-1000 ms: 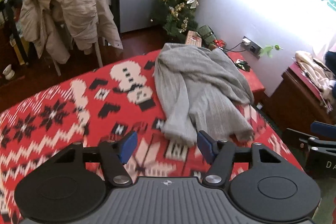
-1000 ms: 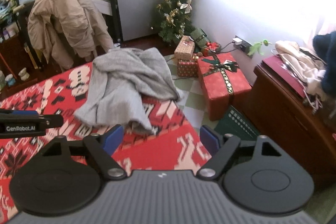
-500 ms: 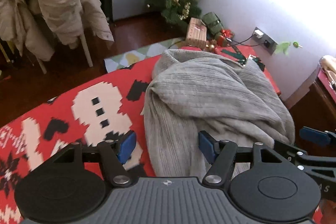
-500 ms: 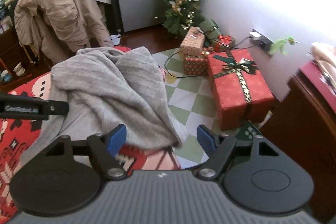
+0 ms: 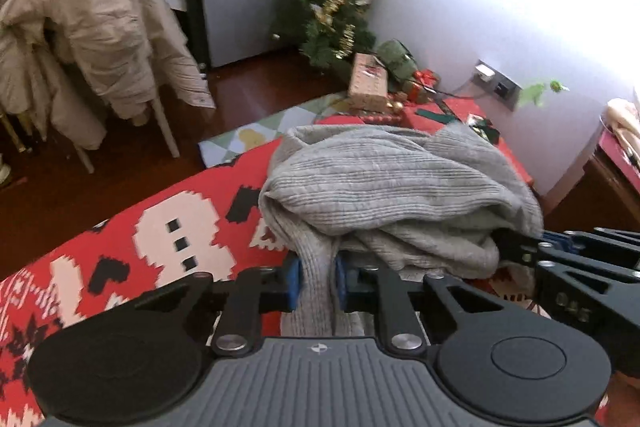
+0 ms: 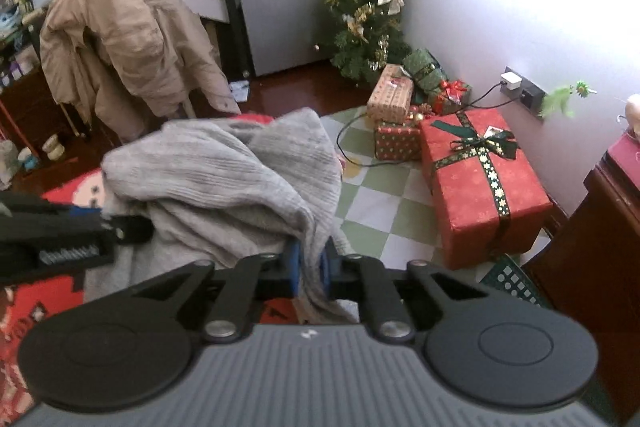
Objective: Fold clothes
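Comparing this moment with half a second ago, both pairs of blue pads, then spread wide over the knit, are now seen drawn together on it: the left gripper (image 5: 316, 281) is clamped on a bunched strand of the grey ribbed sweater (image 5: 384, 183), and the right gripper (image 6: 309, 269) is pinched on a fold at the garment's other near edge. A second ago the sweater was spread more loosely across the red patterned blanket (image 5: 168, 239); it is now gathered into a rumpled heap at the blanket's far corner, just in front of the red gift box (image 6: 484, 183) on the checked floor. From the left wrist view the right gripper is seen pressed in beside the heap. With both near edges held, the garment is judged ready to be lifted or drawn out flat, though no neat fold is shown: the layers lie crumpled and overlapped. Which part of the sweater each gripper holds, hem or sleeve, cannot be told for certain.
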A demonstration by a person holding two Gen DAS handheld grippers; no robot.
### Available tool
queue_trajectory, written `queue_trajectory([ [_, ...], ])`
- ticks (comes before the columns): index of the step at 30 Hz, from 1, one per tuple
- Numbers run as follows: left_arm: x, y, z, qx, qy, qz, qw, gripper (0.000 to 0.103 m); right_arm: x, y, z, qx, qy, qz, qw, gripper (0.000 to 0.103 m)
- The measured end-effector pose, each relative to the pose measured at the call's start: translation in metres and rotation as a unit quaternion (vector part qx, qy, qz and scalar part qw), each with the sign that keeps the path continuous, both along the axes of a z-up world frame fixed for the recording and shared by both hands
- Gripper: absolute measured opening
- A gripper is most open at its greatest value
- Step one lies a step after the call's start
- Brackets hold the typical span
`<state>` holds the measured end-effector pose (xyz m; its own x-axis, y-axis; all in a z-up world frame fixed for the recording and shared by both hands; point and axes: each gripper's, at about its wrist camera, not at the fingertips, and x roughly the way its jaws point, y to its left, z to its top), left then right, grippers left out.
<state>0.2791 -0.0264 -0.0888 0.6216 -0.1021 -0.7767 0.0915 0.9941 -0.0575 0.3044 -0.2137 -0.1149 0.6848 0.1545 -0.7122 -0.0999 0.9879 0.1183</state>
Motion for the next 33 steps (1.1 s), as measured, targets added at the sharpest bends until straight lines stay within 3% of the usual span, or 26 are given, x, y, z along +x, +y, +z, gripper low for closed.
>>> queue_trajectory([
  [7, -0.072, 0.031, 0.056, -0.035, -0.038, 0.038, 0.9979, 0.016, -0.057, 0.015, 0.064, 0.029, -0.031, 0.026, 0.999, 0.011],
  [15, -0.22, 0.095, 0.1, -0.057, -0.067, 0.086, 0.9924, 0.016, -0.181, 0.065, 0.134, 0.072, -0.069, 0.097, 0.99, 0.011],
  [18, -0.275, 0.12, 0.107, -0.055, -0.073, 0.112, 0.9896, 0.016, -0.235, 0.089, 0.147, 0.082, -0.068, 0.133, 0.985, 0.011],
  [24, -0.373, 0.16, 0.1, -0.047, -0.065, 0.157, 0.9843, 0.016, -0.343, 0.144, 0.143, 0.078, -0.05, 0.197, 0.976, 0.011],
  [33, -0.452, 0.177, 0.034, -0.074, 0.011, 0.199, 0.9771, 0.016, -0.444, 0.186, 0.092, 0.033, 0.015, 0.244, 0.969, 0.011],
])
